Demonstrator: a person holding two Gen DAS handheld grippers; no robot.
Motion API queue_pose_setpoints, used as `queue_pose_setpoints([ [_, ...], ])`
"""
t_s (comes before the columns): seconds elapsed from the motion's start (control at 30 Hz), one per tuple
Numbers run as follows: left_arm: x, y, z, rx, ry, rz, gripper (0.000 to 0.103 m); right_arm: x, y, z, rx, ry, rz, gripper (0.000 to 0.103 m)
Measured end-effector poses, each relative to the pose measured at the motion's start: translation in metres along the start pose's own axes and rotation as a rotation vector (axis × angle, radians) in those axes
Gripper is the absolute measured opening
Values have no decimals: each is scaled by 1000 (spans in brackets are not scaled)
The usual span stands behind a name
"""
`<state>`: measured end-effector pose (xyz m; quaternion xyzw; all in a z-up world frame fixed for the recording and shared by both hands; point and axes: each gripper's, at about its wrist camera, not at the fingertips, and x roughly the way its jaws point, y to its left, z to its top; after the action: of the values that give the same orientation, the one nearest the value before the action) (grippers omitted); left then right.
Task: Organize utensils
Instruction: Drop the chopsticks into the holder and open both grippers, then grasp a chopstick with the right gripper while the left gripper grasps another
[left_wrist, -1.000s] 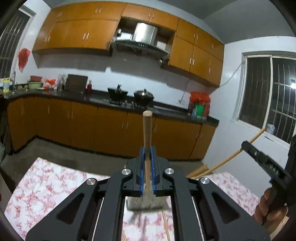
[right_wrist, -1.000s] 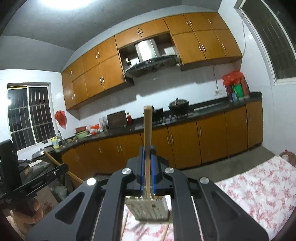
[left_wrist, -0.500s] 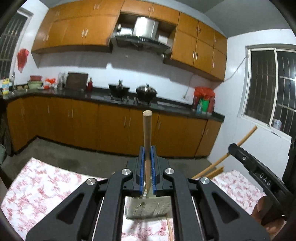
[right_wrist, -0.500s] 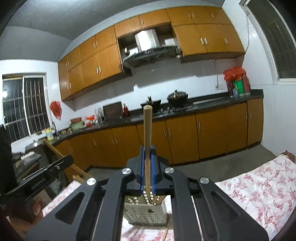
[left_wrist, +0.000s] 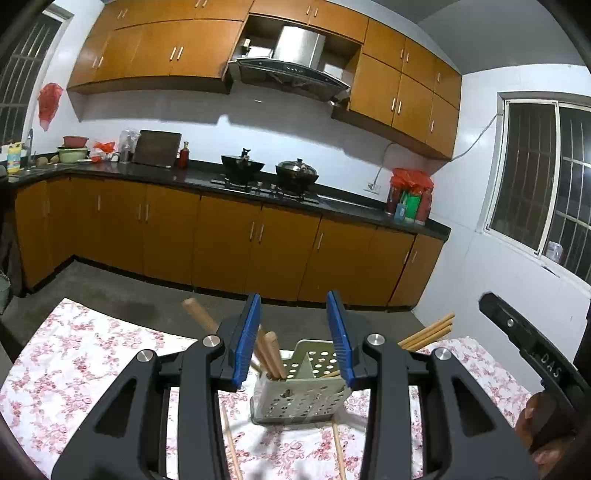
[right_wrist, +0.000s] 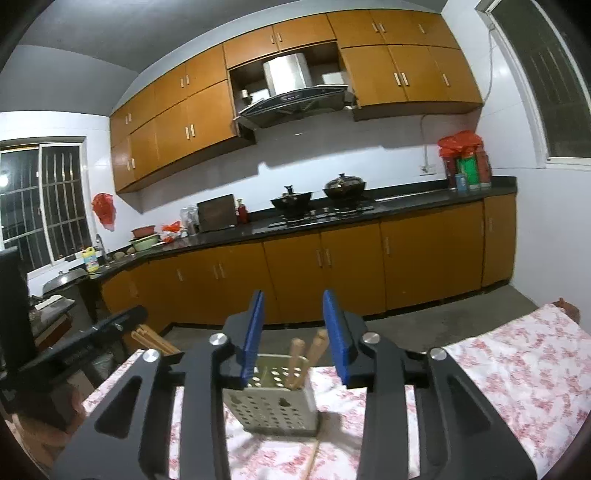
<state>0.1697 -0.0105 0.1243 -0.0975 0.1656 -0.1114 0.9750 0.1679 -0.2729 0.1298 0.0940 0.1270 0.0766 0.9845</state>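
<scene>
A pale green perforated utensil holder (left_wrist: 301, 397) stands on the floral tablecloth, also in the right wrist view (right_wrist: 271, 402). Wooden-handled utensils (left_wrist: 271, 352) lean upright inside it, seen too in the right wrist view (right_wrist: 306, 356). My left gripper (left_wrist: 293, 338) is open and empty just above and before the holder. My right gripper (right_wrist: 293, 334) is open and empty over the same holder. Thin wooden chopsticks (left_wrist: 231, 441) lie on the cloth beside the holder; one shows in the right wrist view (right_wrist: 312, 459).
The table has a pink floral cloth (left_wrist: 85, 354). More wooden sticks (left_wrist: 426, 332) poke up behind the holder. The other gripper's black body (left_wrist: 532, 350) is at right. Kitchen cabinets and a counter with pots (left_wrist: 269, 171) lie beyond.
Both grippers were shut on wooden-handled utensils held upright. Both have opened, and the utensils now stand in the holder.
</scene>
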Motion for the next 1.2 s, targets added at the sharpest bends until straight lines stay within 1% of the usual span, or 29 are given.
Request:
queue_pose_setpoints([
  [0.1, -13, 9, -4, -6, 1, 25, 38, -5, -12, -10, 11, 50, -39, 36],
  [0.2, -22, 17, -10, -5, 6, 57, 39, -3, -25, -31, 18, 148, -78, 37],
  [0.3, -28, 29, -26, 8, 30, 111, 39, 5, -31, -54, 20, 242, -101, 37],
  [0.43, -23, 41, -58, 28, 107, 171, 39, 19, -36, -100, 30, 394, -110, 37],
  [0.47, -19, 44, -70, 35, 141, 192, 39, 22, -34, -109, 31, 421, -108, 37],
  [0.57, -10, 49, -93, 34, 213, 207, 39, 31, -25, -140, 25, 509, -95, 37],
  [0.67, -1, 51, -119, 26, 293, 207, 39, 37, -18, -165, 15, 570, -75, 37],
  [0.8, 11, 48, -149, 31, 383, 203, 39, 41, -6, -189, 12, 623, -38, 36],
  [0.87, 15, 47, -160, 34, 413, 201, 39, 42, -1, -197, 5, 643, -19, 33],
  [0.93, 18, 46, -169, 32, 444, 198, 39, 42, 4, -204, -5, 659, -7, 28],
  [0.97, 19, 46, -173, 30, 458, 197, 39, 43, 8, -208, -11, 667, 0, 27],
  [1.03, 22, 47, -182, 24, 478, 195, 39, 45, 11, -212, -18, 676, 5, 23],
  [1.2, 25, 48, -191, 15, 504, 196, 39, 48, 18, -217, -37, 683, 2, 21],
])
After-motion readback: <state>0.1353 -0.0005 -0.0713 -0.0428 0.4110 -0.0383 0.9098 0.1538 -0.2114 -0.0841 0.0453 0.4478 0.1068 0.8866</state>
